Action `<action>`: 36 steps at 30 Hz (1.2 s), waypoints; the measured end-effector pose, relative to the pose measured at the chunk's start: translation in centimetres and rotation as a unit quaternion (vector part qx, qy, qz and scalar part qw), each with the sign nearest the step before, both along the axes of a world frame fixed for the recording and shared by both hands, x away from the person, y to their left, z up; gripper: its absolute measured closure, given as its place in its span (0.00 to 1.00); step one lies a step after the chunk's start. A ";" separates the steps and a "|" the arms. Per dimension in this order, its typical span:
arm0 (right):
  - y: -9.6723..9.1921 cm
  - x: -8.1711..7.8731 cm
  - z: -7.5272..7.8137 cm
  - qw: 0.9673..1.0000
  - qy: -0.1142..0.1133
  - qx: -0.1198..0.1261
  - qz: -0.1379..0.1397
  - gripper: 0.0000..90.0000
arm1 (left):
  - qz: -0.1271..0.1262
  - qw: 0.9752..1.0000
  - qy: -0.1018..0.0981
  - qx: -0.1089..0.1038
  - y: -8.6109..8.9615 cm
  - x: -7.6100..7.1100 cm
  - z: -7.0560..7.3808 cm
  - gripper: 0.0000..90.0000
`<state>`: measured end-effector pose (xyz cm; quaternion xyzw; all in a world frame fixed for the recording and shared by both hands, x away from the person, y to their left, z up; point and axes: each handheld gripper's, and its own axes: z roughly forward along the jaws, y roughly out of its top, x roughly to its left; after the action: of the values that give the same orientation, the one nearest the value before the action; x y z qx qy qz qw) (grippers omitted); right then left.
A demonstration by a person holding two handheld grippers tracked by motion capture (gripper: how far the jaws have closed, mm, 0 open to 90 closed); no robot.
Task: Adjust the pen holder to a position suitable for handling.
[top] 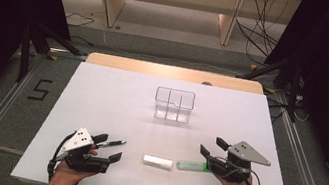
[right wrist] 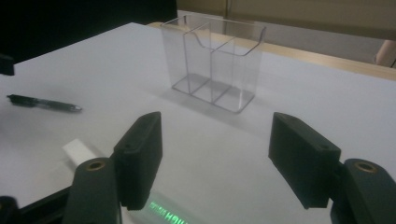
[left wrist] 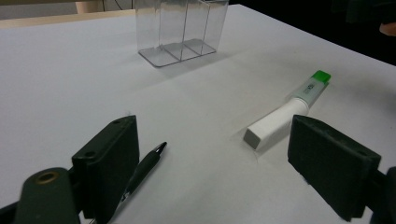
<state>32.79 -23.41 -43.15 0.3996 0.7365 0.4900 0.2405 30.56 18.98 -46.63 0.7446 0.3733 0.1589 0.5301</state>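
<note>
At the near edge of the white table top [top: 101, 97], two hands come in, each carrying a black two-jaw gripper. The left gripper [top: 109, 147] sits low at the near left, its jaws spread wide with nothing between the pads. A slim black pen [top: 112, 143] lies flat on the table just beside its far jaw; in the left gripper view the pen [left wrist: 145, 167] runs close along the inner side of the left jaw, and whether it touches that jaw I cannot tell.

At the near right, the right gripper [top: 211, 148] is held a little above the table, pointing left and away. Its jaws stand well apart and grip nothing. Just below it lies the green highlighter marker [top: 193, 166], flat on the table, its right end hidden under the gripper body. In the right gripper view, green lettering from the marker [right wrist: 168, 211] shows at the bottom, beneath the jaws.

Between the two grippers, close to the marker's left end, rests a small white rectangular eraser block [top: 157, 162].

Farther out, near the middle of the table, stands a clear plastic organiser box with dividers [top: 173, 105], upright and empty, well apart from everything else. Beyond the far edge are wooden furniture legs [top: 111, 7] and loose cables on the floor [top: 258, 34].
</note>
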 end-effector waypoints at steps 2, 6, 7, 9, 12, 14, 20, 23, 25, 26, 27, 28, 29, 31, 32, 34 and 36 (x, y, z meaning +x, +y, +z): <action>-0.1 0.8 0.2 1.000 0.005 -0.001 -0.009 0.48 | -0.001 1.000 0.002 0.002 0.0 0.0 0.0 0.18; -0.3 1.9 0.2 1.000 0.009 0.003 -0.018 0.54 | -0.002 1.000 0.000 0.002 -0.1 0.0 0.0 0.18; -0.4 2.7 0.3 1.000 0.013 0.006 -0.027 0.59 | -0.003 1.000 0.000 0.004 -0.1 0.0 0.0 0.18; -0.5 3.4 0.3 0.999 0.013 0.010 -0.033 0.67 | -0.003 1.000 0.001 0.004 -0.1 0.0 -0.1 0.18; -0.6 4.1 0.3 0.999 0.017 0.007 -0.037 0.73 | -0.003 1.000 0.001 0.005 -0.1 0.0 -0.1 0.18; -0.6 4.9 0.2 0.999 0.020 0.005 -0.042 0.76 | -0.002 1.000 0.001 0.006 -0.2 0.0 -0.1 0.18; -0.5 7.0 -0.5 0.998 0.037 -0.001 -0.057 0.90 | -0.002 1.000 0.000 0.007 -0.1 0.0 0.0 0.18; -0.1 8.6 -0.9 0.997 0.051 0.001 -0.065 0.99 | -0.002 1.000 0.000 0.007 -0.2 0.0 0.0 0.18; 0.4 9.3 -1.0 0.996 0.053 -0.010 -0.067 1.00 | -0.002 1.000 -0.001 0.007 -0.2 0.0 0.0 0.18; 0.4 9.3 -1.0 0.996 0.053 -0.010 -0.067 1.00 | -0.002 1.000 -0.001 0.007 -0.2 0.0 0.0 0.18; 1.2 10.1 -1.2 0.996 0.059 -0.025 -0.067 1.00 | -0.003 1.000 -0.001 0.006 -0.1 0.0 0.0 0.18; 1.2 10.1 -1.2 0.996 0.059 -0.025 -0.067 1.00 | -0.003 1.000 -0.001 0.006 -0.1 0.0 0.0 0.18; 1.8 10.9 -1.3 0.995 0.061 -0.035 -0.068 1.00 | -0.004 1.000 -0.001 0.004 -0.1 0.0 0.0 0.18; 2.1 11.4 -1.4 0.995 0.062 -0.035 -0.070 1.00 | -0.004 1.000 0.000 0.004 -0.1 0.0 0.0 0.18; 2.3 11.8 -1.5 0.995 0.066 -0.032 -0.070 1.00 | -0.005 1.000 0.000 0.005 -0.2 0.0 -0.1 0.18; 3.0 12.7 -1.7 0.994 0.071 -0.032 -0.072 1.00 | -0.005 1.000 0.000 0.004 -0.2 0.0 0.0 0.18; 3.5 13.3 -1.9 0.994 0.076 -0.038 -0.072 1.00 | -0.005 1.000 -0.001 0.004 -0.2 0.0 0.0 0.18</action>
<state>46.05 -19.92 -45.08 0.4784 0.7398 0.4116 0.2333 30.54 18.83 -46.65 0.7486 0.3683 0.1582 0.5281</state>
